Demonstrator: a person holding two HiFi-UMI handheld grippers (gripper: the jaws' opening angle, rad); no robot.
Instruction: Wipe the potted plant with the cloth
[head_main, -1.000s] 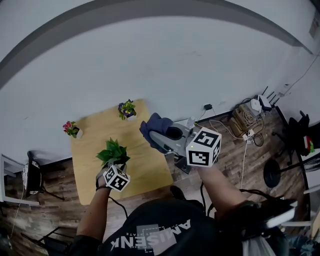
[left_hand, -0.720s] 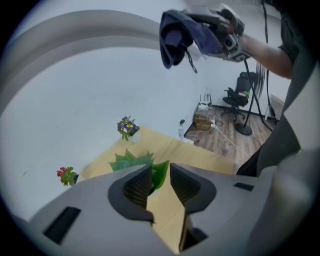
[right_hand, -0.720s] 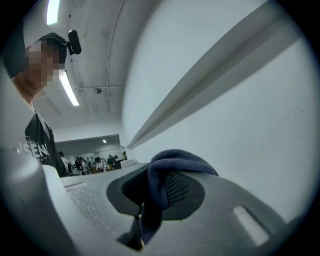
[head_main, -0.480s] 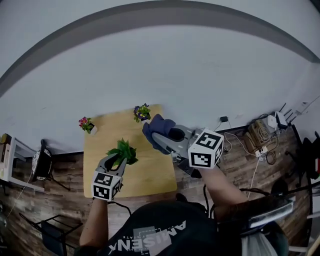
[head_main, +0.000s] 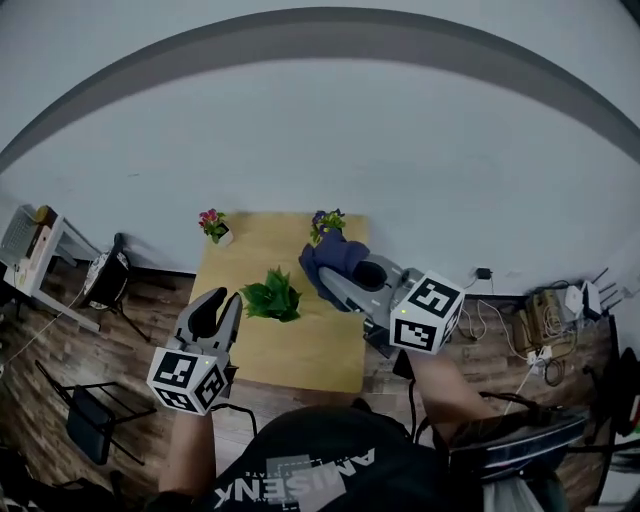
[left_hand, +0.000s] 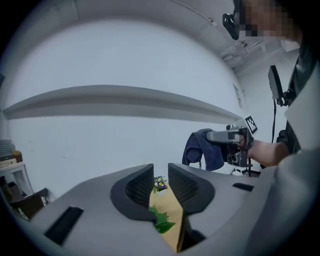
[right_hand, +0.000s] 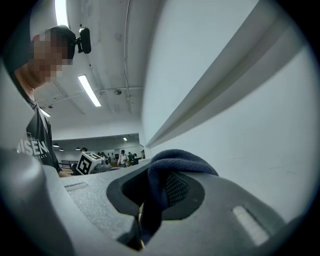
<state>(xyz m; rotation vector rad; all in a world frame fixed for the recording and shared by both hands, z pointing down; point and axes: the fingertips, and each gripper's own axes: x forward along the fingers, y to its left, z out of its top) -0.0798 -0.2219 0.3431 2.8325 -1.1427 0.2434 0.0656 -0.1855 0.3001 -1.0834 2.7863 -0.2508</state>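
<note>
In head view, finds potted plant (head_main: 272, 297) upright mid-desk (head_main: 300, 350), nearer the left edge, leaves spreading every way; bare wood along the near edge. Places left gripper (head_main: 218, 303) at the left edge, cloth (head_main: 335, 255) bunched above the far right part. In left gripper view, records jaws apart, closing, gripping nothing; cloth drooping downward. In right gripper view, confirms right gripper (right_hand: 146, 196) clamped on cloth.

The cloth (right_hand: 176, 164) is seen as matt ribbed knit, the counter (head_main: 300, 352) as smooth pale wood, the floor (head_main: 150, 305) beside it as planked wood.
</note>
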